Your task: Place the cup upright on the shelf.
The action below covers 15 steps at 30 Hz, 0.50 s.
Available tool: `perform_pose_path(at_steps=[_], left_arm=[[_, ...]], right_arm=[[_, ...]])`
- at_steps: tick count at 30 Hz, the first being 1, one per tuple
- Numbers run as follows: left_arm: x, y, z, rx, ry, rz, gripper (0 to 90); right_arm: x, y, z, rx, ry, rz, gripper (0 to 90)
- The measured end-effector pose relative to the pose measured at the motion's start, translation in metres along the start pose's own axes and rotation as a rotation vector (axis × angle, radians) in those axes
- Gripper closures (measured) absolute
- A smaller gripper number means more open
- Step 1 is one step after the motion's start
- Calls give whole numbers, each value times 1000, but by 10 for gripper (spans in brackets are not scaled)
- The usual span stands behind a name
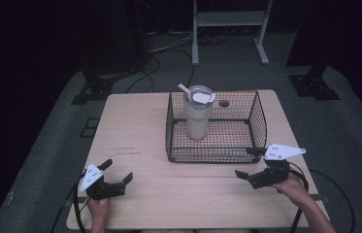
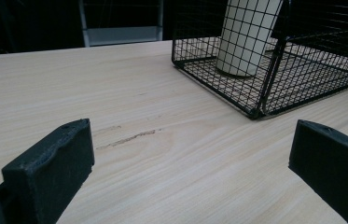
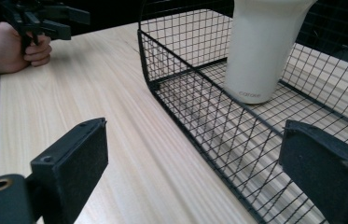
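A black wire basket [image 1: 258, 121] stands on the far middle of the wooden table [image 1: 135, 131]. Inside its left part stands an upright cream tumbler [image 1: 198, 119] with a clear lid and a straw. My left gripper [image 1: 118, 171] rests open near the front left edge, nothing between its jaws. The left gripper view has the open left gripper [image 2: 190, 140] facing the basket [image 2: 260, 93] and tumbler [image 2: 246, 37]. At the basket's front right corner my right gripper [image 1: 245, 162] is open and holds nothing. From the right gripper [image 3: 192, 144], the basket wall [image 3: 181, 121] is close, the tumbler [image 3: 265, 46] behind it.
A small round hole [image 1: 224, 103] in the tabletop lies behind the tumbler. The left gripper [image 3: 76, 25] and its hand show at the far table edge in the right gripper view. On the dark floor beyond stand a white frame [image 1: 227, 19], cables [image 1: 154, 68] and black stand bases [image 1: 314, 85].
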State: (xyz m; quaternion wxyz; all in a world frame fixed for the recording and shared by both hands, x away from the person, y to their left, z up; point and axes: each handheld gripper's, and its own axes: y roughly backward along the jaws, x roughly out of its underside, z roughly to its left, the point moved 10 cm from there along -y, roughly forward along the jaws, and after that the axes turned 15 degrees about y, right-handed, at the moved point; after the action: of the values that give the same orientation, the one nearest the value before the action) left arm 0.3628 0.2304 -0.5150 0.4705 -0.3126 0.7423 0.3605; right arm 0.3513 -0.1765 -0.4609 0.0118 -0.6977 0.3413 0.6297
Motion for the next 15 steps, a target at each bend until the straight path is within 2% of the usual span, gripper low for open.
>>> perform_pose_path(at_steps=[10, 15], left_arm=[[0, 1, 1, -6, 1, -3, 0], [-1, 3, 1, -11, 4, -18, 0]], right_arm=[[20, 5, 15, 19, -44, -41, 75], [31, 9, 21, 37, -46, -42, 75]])
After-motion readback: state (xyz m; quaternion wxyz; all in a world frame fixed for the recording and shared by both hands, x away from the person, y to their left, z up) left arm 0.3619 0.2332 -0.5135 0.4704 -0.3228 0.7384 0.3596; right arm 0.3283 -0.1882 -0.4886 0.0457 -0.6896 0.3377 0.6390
